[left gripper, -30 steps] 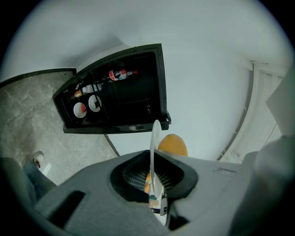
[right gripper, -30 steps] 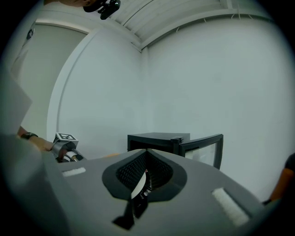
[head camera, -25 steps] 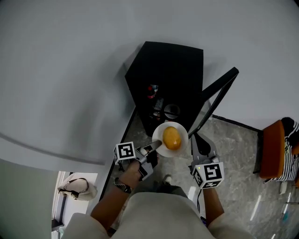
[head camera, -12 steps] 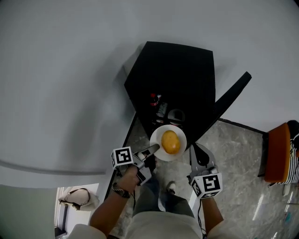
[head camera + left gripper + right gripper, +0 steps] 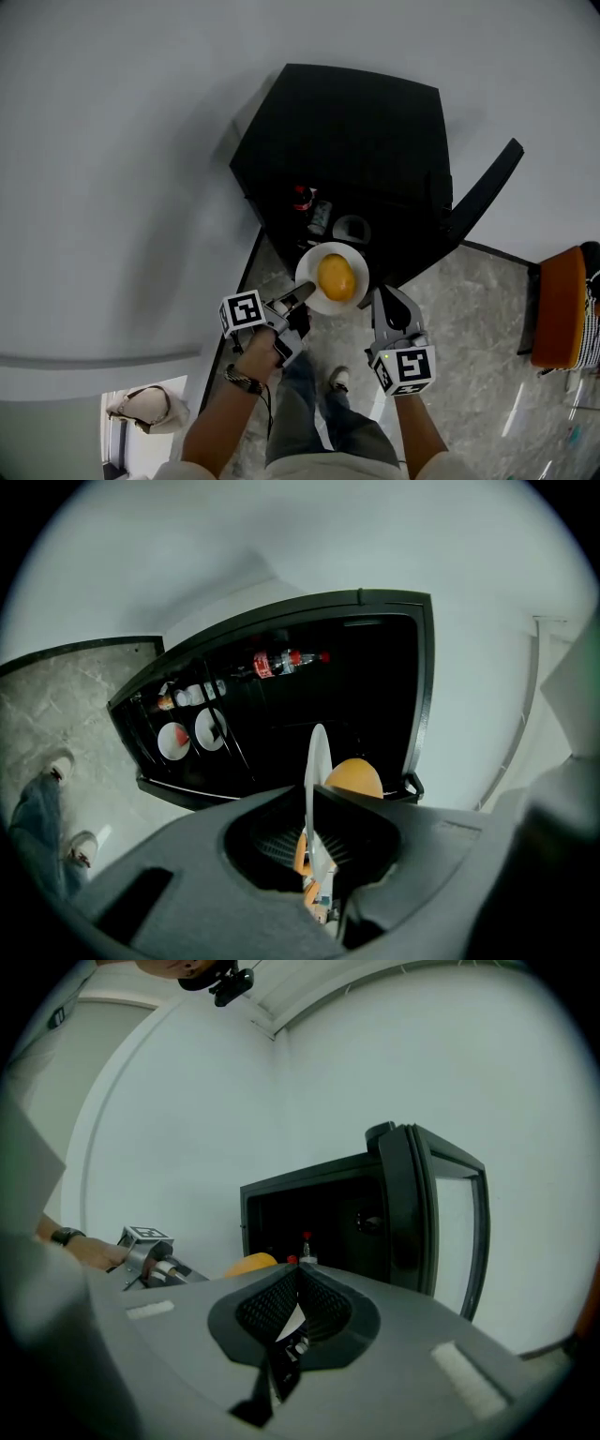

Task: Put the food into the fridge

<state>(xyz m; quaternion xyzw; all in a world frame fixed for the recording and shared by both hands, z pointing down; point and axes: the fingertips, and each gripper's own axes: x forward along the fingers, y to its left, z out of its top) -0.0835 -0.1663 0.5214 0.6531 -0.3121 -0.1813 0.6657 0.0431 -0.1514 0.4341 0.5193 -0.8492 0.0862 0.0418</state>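
Observation:
A white plate [image 5: 313, 263] with a round orange fruit [image 5: 337, 277] on it hangs just before the open black fridge [image 5: 347, 141]. My left gripper [image 5: 302, 294] is shut on the plate's near left rim. In the left gripper view the plate [image 5: 315, 761] stands edge-on between the jaws, with the fruit [image 5: 354, 778] behind it. My right gripper [image 5: 375, 298] is shut on the plate's right rim, and a white sliver shows between its jaws [image 5: 292, 1314]. The fridge door [image 5: 483, 192] stands open to the right.
Inside the fridge are a red-capped bottle [image 5: 302, 197] and a round white container [image 5: 352, 228]. An orange chair [image 5: 561, 305] stands at the right on the stone floor. The person's shoe [image 5: 336, 380] is below the plate. White wall is behind the fridge.
Both grippers have sunk with the plate and come closer to the fridge opening. The fridge now fills more of the head view.

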